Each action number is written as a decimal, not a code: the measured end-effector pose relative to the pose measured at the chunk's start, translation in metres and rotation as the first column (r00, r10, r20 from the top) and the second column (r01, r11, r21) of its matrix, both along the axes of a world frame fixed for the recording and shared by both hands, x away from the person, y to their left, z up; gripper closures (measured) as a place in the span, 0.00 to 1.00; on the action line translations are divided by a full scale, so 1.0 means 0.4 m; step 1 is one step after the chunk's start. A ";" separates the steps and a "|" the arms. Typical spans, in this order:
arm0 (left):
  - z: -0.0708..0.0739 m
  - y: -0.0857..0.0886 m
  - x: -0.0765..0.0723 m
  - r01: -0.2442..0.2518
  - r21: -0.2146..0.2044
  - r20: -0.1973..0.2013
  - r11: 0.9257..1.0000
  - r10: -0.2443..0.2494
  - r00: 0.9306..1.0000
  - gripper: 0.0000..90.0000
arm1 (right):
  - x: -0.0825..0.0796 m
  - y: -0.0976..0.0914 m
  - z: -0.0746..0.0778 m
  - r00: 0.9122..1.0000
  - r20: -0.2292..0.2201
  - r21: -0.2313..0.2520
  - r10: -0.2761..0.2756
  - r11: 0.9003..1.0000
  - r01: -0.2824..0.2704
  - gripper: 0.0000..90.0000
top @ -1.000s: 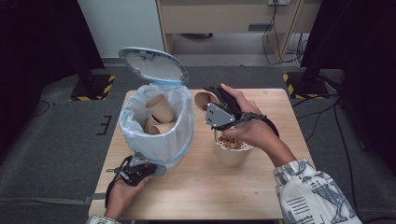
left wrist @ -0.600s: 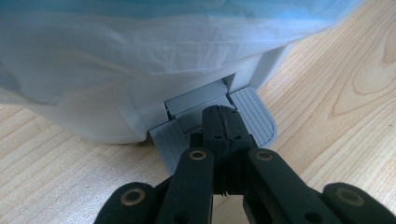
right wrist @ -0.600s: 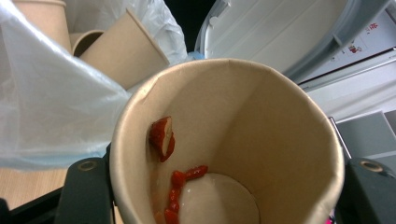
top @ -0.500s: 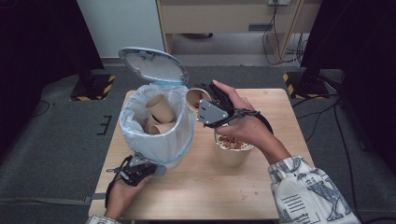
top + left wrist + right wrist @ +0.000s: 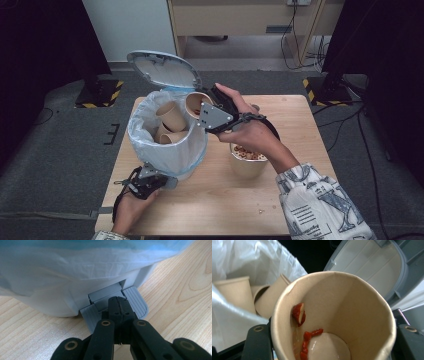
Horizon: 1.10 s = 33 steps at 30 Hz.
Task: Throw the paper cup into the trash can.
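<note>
A white pedal bin with a pale liner bag stands on the wooden table, its grey lid raised. Several brown paper cups lie inside. My right gripper is shut on another brown paper cup, held tilted at the bin's right rim. In the right gripper view this cup has red food scraps stuck inside, and the gripper has a jaw on each side of it. My left gripper is low at the bin's front. In its own view the gripper is shut, tips resting on the grey pedal.
A paper bowl with food scraps stands on the table just right of the bin, under my right forearm. A crumb lies near the front edge. Dark floor surrounds the table, with a cabinet behind.
My right hand has carried the cup left and a little up, from above the bowl to the bin's rim. The left gripper has stayed on the pedal.
</note>
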State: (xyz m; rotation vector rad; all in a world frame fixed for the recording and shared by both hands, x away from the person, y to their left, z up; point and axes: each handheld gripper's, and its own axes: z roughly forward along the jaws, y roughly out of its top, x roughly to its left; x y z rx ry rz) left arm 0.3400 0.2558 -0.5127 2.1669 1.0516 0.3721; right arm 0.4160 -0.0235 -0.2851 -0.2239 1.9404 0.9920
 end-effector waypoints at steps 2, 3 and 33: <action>0.000 0.000 0.000 0.000 0.000 0.000 1.000 0.000 1.000 1.00 | 0.002 0.007 0.002 1.000 -0.010 0.013 0.008 1.000 -0.008 0.36; 0.000 0.000 0.000 0.000 0.000 0.000 1.000 0.000 1.000 1.00 | 0.004 0.011 0.003 1.000 -0.017 0.021 0.012 1.000 -0.011 0.36; 0.001 -0.001 0.000 0.004 0.006 0.000 1.000 -0.004 1.000 1.00 | 0.034 0.157 -0.014 0.925 -0.353 0.213 0.139 0.975 -0.065 0.32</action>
